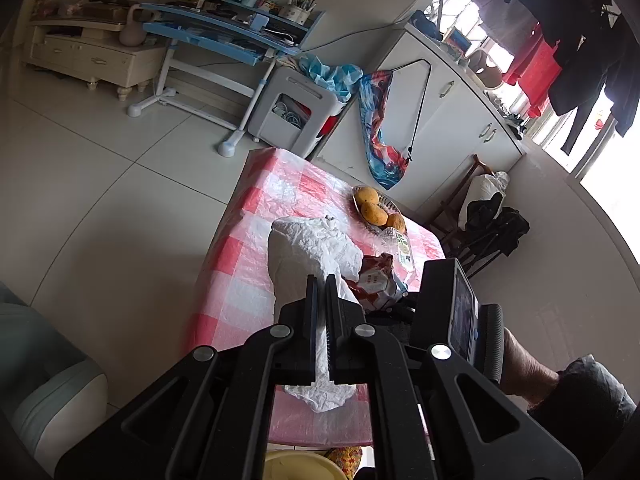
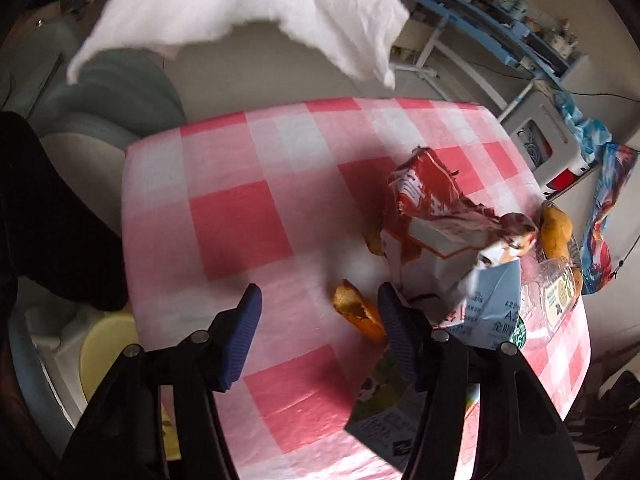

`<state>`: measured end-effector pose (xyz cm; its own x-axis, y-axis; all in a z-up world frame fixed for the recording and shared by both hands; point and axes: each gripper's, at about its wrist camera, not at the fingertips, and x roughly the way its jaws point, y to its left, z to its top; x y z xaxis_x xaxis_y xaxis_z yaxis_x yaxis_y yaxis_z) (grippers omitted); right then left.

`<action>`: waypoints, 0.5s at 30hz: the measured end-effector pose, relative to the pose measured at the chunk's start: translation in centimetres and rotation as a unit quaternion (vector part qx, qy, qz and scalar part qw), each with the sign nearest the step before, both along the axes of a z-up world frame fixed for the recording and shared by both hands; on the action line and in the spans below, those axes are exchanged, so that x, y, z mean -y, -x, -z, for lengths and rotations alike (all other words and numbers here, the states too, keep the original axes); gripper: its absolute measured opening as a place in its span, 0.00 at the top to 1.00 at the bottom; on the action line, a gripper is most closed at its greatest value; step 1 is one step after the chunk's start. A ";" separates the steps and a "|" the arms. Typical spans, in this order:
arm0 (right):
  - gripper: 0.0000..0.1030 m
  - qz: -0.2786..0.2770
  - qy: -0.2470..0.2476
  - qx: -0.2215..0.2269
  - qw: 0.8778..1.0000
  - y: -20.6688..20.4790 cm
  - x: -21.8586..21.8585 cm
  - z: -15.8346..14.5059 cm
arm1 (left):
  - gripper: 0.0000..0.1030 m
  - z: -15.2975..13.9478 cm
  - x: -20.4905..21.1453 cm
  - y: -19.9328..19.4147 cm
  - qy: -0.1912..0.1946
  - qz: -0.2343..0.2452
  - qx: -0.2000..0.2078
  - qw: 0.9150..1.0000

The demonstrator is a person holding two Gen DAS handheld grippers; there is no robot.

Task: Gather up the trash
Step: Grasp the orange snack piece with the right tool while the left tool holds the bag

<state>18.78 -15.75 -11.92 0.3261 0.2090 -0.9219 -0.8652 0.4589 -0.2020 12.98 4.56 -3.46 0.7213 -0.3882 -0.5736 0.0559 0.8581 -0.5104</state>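
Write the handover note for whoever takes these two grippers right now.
Left gripper: shut on the white plastic bag, held up over the checked table.
Right gripper: open, holding nothing, pointing down at the table with an orange peel between its fingers, untouched.
Still on the table: red snack wrapper, blue-and-white carton, clear bottle.
Done: bag in hand. Left: put peel, wrapper, carton and bottle into the bag.

A crumpled white plastic bag (image 1: 304,248) hangs open above the table; a torn red snack wrapper (image 2: 432,208) and peel (image 2: 356,308) lie there.
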 end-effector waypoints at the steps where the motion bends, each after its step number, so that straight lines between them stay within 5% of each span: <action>1: 0.48 -0.010 -0.005 -0.009 1.000 -0.5 0.1 -0.1 | 0.97 0.0 0.0 0.0 0.000 0.000 0.000 1.000; 5: 0.53 -0.020 0.011 -0.035 0.999 -1.7 0.2 -0.2 | 0.97 0.0 0.0 0.0 0.002 0.001 0.000 1.000; 11: 0.74 -0.024 0.023 -0.060 0.998 -1.7 1.1 -0.3 | 0.97 -0.7 0.3 -0.1 0.002 0.004 0.005 1.000; 15: 0.82 0.009 -0.037 -0.068 0.997 -1.3 1.6 -1.3 | 0.97 -0.8 0.2 0.1 0.004 0.002 0.008 1.000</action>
<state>20.04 -17.33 -10.60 0.2041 0.2733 -0.9400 -0.8738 0.4837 -0.0491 12.83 4.37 -2.65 0.7288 -0.3960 -0.5586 0.0674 0.8534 -0.5170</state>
